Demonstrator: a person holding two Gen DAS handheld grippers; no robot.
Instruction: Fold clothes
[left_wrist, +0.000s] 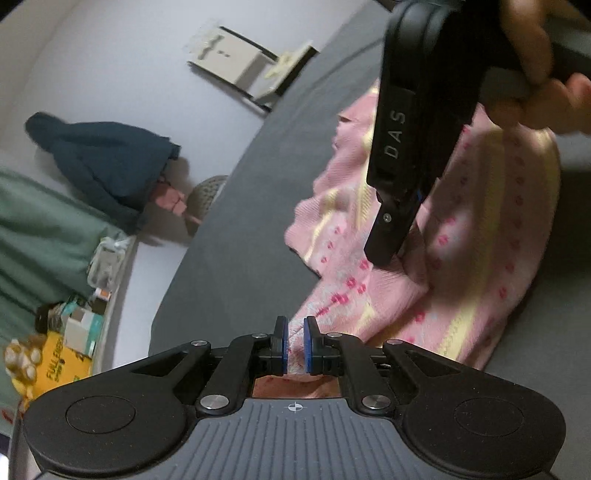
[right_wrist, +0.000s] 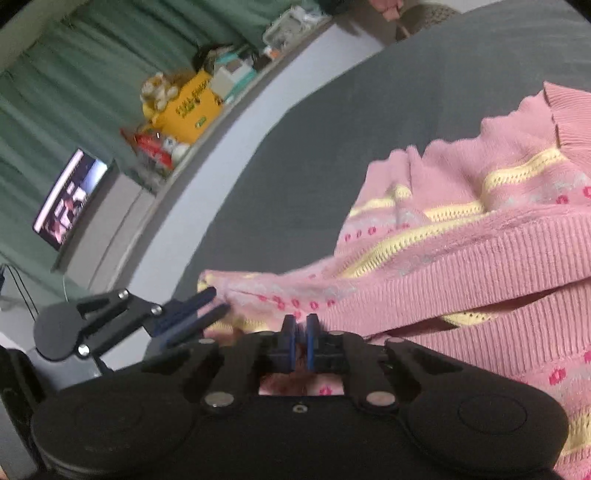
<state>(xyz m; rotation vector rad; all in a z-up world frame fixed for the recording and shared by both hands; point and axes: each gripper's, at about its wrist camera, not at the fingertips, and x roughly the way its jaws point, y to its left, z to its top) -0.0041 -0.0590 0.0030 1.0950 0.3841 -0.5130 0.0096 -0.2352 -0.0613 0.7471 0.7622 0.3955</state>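
1. Our left gripper (left_wrist: 295, 345) has its fingers (left_wrist: 281, 343) clenched on a fold of the pink knitted sweater (left_wrist: 461, 258); the cloth runs between the blue pads and spreads ahead of them and to their right.
2. Our right gripper (right_wrist: 301, 341) also has its fingers (right_wrist: 289, 341) pinched together on the sweater, with a sliver of pink knit caught between the pads. The ribbed hem crosses just ahead of those fingers and climbs to their right.
3. The sweater, pink with yellow openwork bands and small red flowers, lies crumpled on a grey bed sheet (left_wrist: 236, 229), which stretches ahead and to the left of both pairs of fingers.
4. In the left wrist view the right gripper comes in from above and to the right of the left fingers, a hand (left_wrist: 535, 66) around its handle, its tip down on the sweater.
5. In the right wrist view the left gripper sits just left of the right fingers, its tips at the sweater's edge.
6. Far ahead and to the left of the right fingers we see a yellow box (right_wrist: 190, 107), a lit screen (right_wrist: 70, 199) and a green curtain (right_wrist: 74, 74).
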